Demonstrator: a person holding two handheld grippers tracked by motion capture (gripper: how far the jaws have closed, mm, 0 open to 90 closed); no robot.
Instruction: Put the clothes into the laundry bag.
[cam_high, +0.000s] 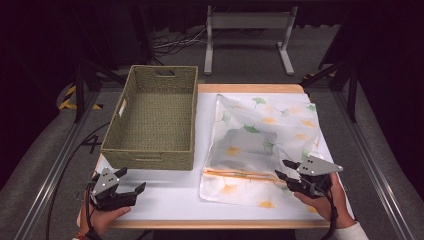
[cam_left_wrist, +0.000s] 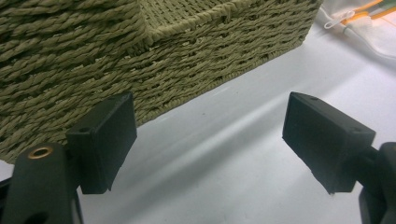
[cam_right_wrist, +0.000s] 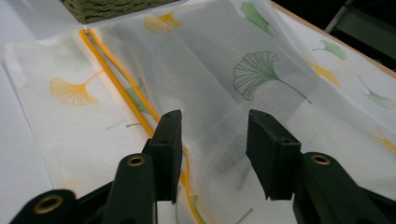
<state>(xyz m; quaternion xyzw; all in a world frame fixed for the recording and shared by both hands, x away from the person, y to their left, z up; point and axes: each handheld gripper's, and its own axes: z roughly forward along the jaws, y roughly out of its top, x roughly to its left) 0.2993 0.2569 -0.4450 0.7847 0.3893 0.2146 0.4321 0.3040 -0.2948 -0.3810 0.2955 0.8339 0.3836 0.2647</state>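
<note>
Dark floor and a grey metal stand (cam_high: 248, 30) lie beyond your white counter (cam_high: 170, 197). On it, a sheer white mesh bag (cam_high: 260, 145) printed with green and orange ginkgo leaves, its orange zipper (cam_right_wrist: 116, 88) near the front edge, lies just right of the woven basket (cam_high: 155, 117). Your right gripper (cam_high: 284, 170) is over the bag's front right corner, jaws parted and holding nothing. Your left gripper (cam_high: 131, 181) is just in front of the basket, jaws wide.

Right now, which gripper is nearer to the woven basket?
Left. The left gripper sits just before the basket's near wall; the right gripper is off to its side, over the mesh bag.
</note>
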